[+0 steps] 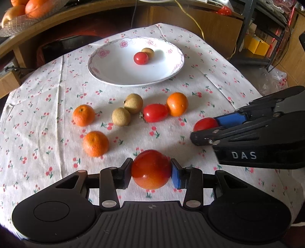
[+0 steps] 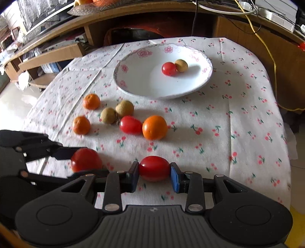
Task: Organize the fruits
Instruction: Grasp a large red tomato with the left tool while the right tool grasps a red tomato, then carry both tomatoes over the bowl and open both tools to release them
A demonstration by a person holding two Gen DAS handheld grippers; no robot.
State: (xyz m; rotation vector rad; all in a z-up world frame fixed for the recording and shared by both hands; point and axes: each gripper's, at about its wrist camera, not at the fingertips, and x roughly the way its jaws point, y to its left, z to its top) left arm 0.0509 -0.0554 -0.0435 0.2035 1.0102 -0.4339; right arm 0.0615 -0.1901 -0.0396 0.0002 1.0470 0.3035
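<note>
We see the white floral-rimmed plate point(image 1: 114, 74) holding a small red tomato point(image 1: 140, 58) touching a tan longan point(image 1: 148, 52). Our left tongs point(image 1: 151, 169) are clamped on a round red-orange tomato point(image 1: 151, 168); our right tongs point(image 2: 154, 168) are clamped on a glossy oval red tomato point(image 2: 154, 167). Loose on the cherry-print cloth surface point(image 1: 219, 76): three dimpled oranges point(image 1: 83, 115), two rough longans point(image 1: 121, 116) touching each other, and one oval tomato point(image 1: 155, 112) touching an orange.

Round table point(image 2: 247, 106) under white cherry-print cloth; curved wooden desk point(image 2: 133, 17) behind it, yellow cable point(image 2: 270, 57) hanging down, pale tiled floor point(image 2: 11, 99) left of table.
</note>
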